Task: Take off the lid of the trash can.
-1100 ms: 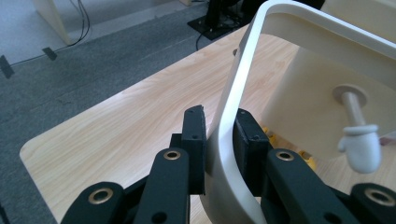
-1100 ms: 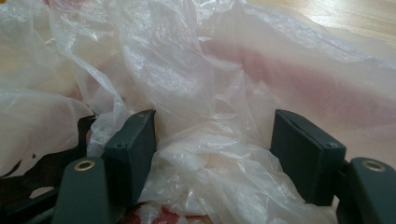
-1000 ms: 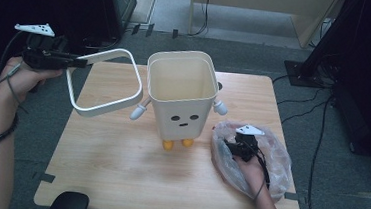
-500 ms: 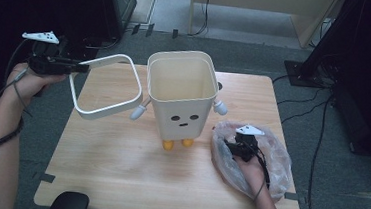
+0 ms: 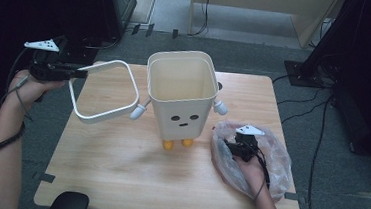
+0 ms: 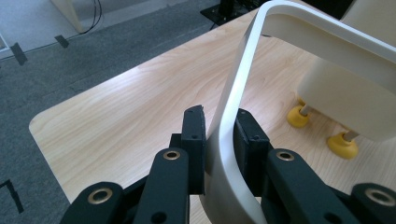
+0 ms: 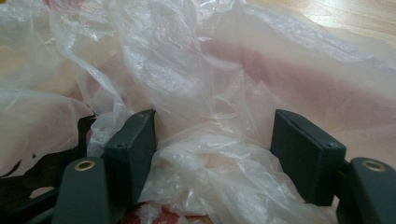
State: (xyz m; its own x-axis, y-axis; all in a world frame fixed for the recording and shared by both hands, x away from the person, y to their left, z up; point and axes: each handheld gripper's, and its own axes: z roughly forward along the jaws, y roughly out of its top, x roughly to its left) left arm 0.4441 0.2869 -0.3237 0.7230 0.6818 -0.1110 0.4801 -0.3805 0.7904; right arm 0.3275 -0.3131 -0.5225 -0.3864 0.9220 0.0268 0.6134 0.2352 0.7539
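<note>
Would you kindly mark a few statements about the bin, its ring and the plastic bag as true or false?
1. The left tool is clamped on the white ring. True.
2. The ring sits seated on the bin's rim. False: it is held off to the bin's left, above the table.
3. The right tool has its jaws apart, with the plastic bag bunched between them. True.
4. The bin lies tipped on its side. False: it stands upright on its yellow feet.
5. The plastic bag already lines the bin. False: it lies crumpled on the table to the bin's right.
</note>
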